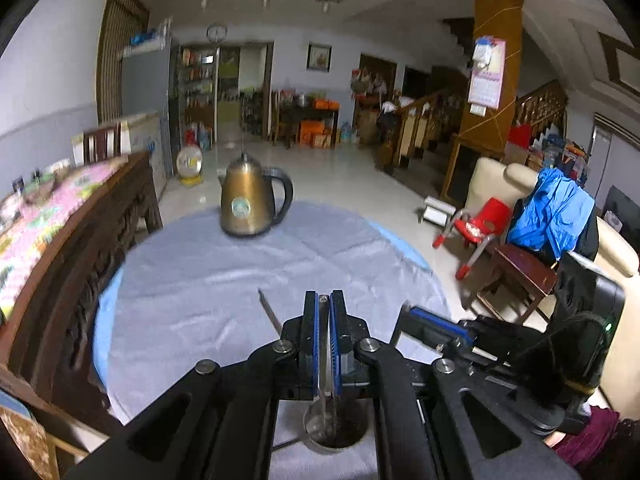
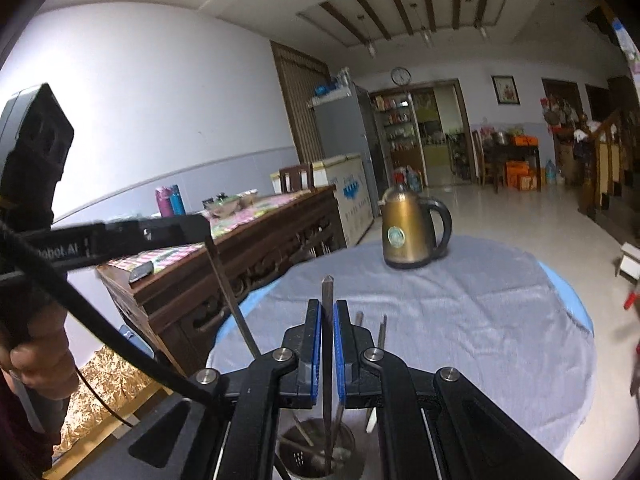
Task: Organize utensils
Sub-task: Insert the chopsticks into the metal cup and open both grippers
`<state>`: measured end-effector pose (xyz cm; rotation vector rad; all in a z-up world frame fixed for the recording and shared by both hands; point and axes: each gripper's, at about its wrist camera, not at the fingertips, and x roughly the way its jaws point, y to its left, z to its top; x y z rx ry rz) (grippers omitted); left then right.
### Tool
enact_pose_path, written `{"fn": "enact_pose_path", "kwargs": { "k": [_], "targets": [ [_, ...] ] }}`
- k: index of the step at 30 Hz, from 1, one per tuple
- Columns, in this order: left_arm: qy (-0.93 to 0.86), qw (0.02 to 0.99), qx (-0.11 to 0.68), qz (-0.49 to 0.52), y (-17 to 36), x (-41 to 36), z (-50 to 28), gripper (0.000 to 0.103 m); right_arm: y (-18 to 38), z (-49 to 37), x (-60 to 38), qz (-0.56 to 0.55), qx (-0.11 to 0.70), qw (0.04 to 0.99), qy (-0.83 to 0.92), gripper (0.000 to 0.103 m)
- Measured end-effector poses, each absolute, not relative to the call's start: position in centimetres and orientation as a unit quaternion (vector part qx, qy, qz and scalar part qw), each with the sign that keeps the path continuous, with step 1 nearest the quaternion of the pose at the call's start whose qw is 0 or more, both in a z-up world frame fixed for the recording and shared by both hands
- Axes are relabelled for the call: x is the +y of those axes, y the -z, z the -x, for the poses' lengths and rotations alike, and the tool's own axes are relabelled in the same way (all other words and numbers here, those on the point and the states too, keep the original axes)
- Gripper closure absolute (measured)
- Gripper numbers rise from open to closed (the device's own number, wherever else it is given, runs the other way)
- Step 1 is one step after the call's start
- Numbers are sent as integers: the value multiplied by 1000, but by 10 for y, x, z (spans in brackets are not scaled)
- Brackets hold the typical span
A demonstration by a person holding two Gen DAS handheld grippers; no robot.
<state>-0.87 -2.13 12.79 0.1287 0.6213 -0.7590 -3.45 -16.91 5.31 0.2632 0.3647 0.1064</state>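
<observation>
Steel, slim and grey, stands between the blue pads of both tools. In the left wrist view the left gripper (image 1: 324, 300) has its jaws closed on a thin metal utensil (image 1: 323, 344) that runs straight down between them, its top just level with the tips and its lower end reaching into the metal utensil holder (image 1: 335, 426) that sits directly below on the worktop (image 1: 200, 272). A second utensil handle (image 1: 269, 312) leans out to the left of the jaws, clear of them.

In the right wrist view the right gripper (image 2: 328, 308) is clamped on a pointed metal utensil (image 2: 327, 292) whose tip rises above the jaws while its shaft drops between the pads into the same perforated holder (image 2: 316, 454). Two more handles (image 2: 370, 330) stand just right of the jaws, untouched, and a long flat handle (image 2: 230, 296) slants up on the left, ending beneath the left tool's body; whether that body touches it cannot be told. The person's left hand (image 2: 38, 364) grips that tool at the frame's left edge.

A grey cloth (image 2: 460, 312) covers the round worktop, and a bronze electric kettle (image 2: 412, 232) stands at its far side, well apart from the holder. A carved wooden sideboard (image 2: 248, 264) stands beside the worktop.
</observation>
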Motion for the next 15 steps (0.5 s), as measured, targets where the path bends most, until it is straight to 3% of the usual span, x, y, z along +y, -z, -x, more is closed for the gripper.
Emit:
{"fn": "enact_pose_path", "kwargs": {
  "k": [5,7,9,11,13,15],
  "targets": [
    [345,876,330,-71,-109,-24,5,98,-46,30,-181,-152,201,966,-52,96],
    [335,880,329,-77,-106,-23,9,93,-45,30,-185,-158,200,966,-48,96],
    [324,886,320,-81,-106,-20,13,70,-44,35,-188,-166,198,965,-46,93],
    [311,895,310,-78,-107,-17,18,58,-44,37,-193,-179,195,963,-42,88],
    [303,902,300,-71,-109,-14,24,52,-41,39,-200,-195,193,961,-36,87],
    [289,910,289,-64,-110,-10,30,40,-37,41,-204,-205,193,959,-31,87]
  ]
}}
